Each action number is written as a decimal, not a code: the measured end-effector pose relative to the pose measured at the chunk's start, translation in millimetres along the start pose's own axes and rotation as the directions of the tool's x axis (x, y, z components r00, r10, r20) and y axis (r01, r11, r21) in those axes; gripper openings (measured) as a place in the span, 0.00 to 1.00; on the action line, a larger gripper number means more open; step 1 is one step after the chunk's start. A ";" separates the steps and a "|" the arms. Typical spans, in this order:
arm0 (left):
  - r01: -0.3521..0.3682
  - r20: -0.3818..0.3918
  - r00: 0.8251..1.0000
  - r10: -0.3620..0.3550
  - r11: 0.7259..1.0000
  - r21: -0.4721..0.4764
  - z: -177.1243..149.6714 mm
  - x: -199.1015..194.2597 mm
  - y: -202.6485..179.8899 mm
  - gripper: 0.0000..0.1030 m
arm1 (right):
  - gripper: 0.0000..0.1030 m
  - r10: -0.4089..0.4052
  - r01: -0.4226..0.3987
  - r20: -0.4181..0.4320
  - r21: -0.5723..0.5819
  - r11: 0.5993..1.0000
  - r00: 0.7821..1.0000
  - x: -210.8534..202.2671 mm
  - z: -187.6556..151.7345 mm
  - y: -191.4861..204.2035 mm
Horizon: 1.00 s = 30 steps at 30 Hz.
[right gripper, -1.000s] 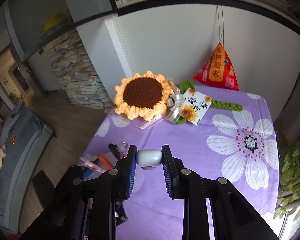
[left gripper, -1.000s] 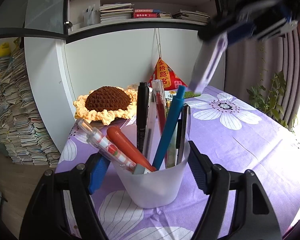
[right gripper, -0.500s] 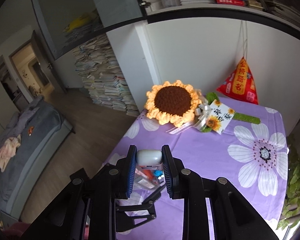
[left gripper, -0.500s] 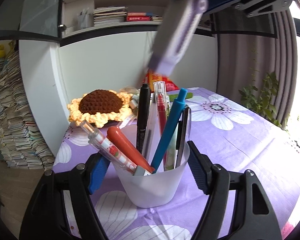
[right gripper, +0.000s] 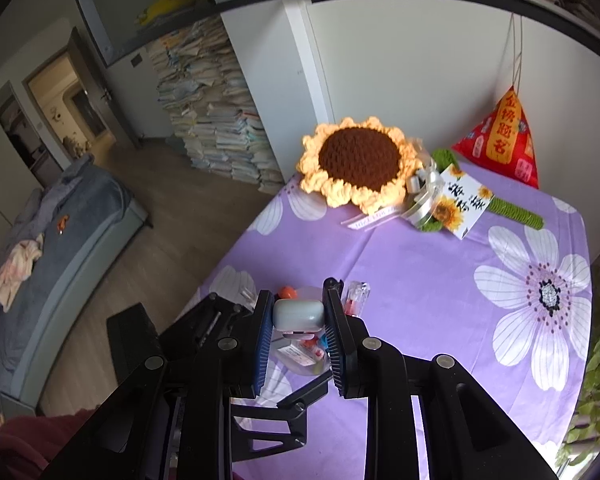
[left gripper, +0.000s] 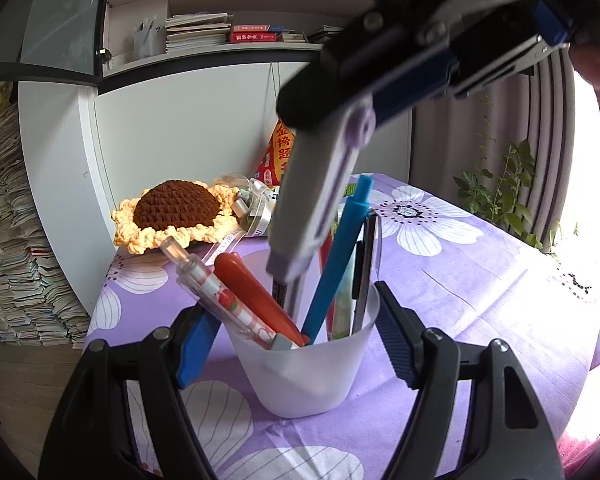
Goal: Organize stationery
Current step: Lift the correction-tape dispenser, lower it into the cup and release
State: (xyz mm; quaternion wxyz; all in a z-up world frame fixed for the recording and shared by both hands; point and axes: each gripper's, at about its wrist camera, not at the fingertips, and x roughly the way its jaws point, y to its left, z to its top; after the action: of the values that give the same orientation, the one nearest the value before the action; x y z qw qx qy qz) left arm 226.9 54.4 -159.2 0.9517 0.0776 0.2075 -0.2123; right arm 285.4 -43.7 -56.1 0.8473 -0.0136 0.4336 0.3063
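A translucent white cup stands on the purple flowered tablecloth, and my left gripper is shut on its sides. It holds a blue pen, an orange-red marker, a clear strawberry-patterned pen and other pens. My right gripper is shut on a white tool with a lilac slider. The tool hangs slanted over the cup, its lower tip among the pen tops. From the right wrist, only the tool's blunt end shows between the pads, with the cup right below.
A crochet sunflower, a sunflower card and a red pouch lie at the table's far end by the white wall. The table's left edge drops to the floor beside stacked books. A plant stands at the right.
My right gripper has carried the white tool from the upper right to above the cup and lowered it, so its tip now sits among the pens. The left gripper and cup stayed put.
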 end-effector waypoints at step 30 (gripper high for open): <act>-0.001 -0.002 1.000 0.001 1.000 -0.001 0.2 -0.4 -0.2 0.70 | 0.26 -0.038 0.037 -0.113 -0.011 0.999 0.993 32.7 0.0 2.3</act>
State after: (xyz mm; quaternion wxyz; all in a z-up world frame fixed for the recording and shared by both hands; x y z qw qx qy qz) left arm 226.5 54.3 -158.9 0.9517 0.0773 0.2083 -0.2118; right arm 298.5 -25.2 -79.8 0.8270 -0.0431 0.4791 0.2910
